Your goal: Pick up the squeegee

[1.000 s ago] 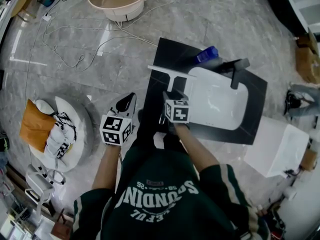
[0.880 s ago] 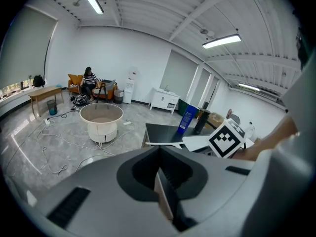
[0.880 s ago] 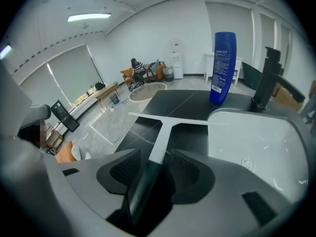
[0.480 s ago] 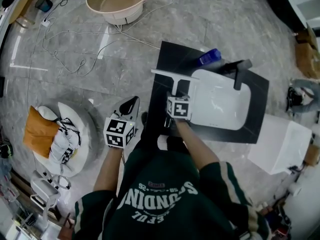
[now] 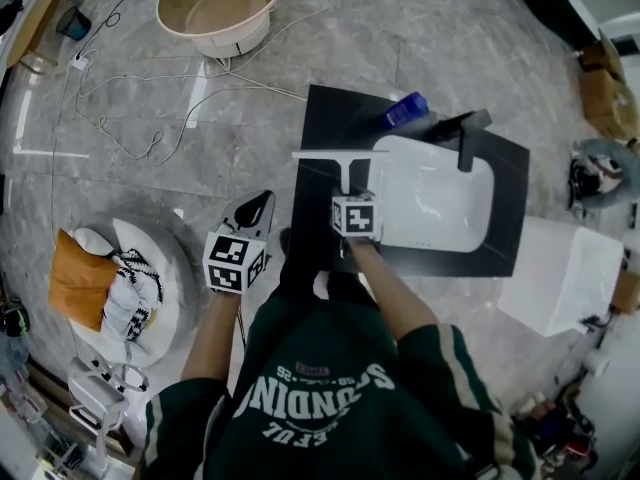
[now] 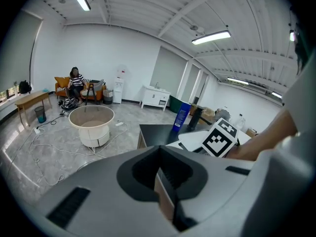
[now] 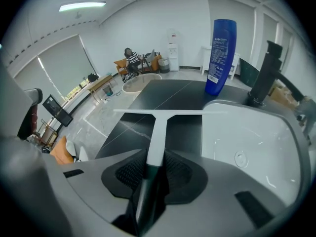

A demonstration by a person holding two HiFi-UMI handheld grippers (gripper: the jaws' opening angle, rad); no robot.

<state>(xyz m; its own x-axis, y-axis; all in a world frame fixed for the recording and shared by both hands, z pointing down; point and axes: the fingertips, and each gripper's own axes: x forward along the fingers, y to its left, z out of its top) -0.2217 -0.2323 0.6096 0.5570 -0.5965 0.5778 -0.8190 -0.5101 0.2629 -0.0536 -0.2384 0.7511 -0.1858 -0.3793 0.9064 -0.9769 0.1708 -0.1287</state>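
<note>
The squeegee (image 5: 345, 158) lies flat by the black counter's (image 5: 325, 108) left edge, just beside the white sink (image 5: 440, 203). The right gripper (image 7: 152, 174) is closing its jaws either side of the handle, not visibly clamped; the handle's end is hidden beneath it. The left gripper (image 6: 160, 181) hangs off the counter, jaws together, empty.

Squeegee (image 5: 340, 158) on countertop (image 5: 330, 108) left of sink (image 5: 435, 203), bottle (image 5: 404, 110) behind sink beside faucet (image 5: 467, 133), tub (image 5: 215, 3) on floor (image 5: 420, 28) beyond.
</note>
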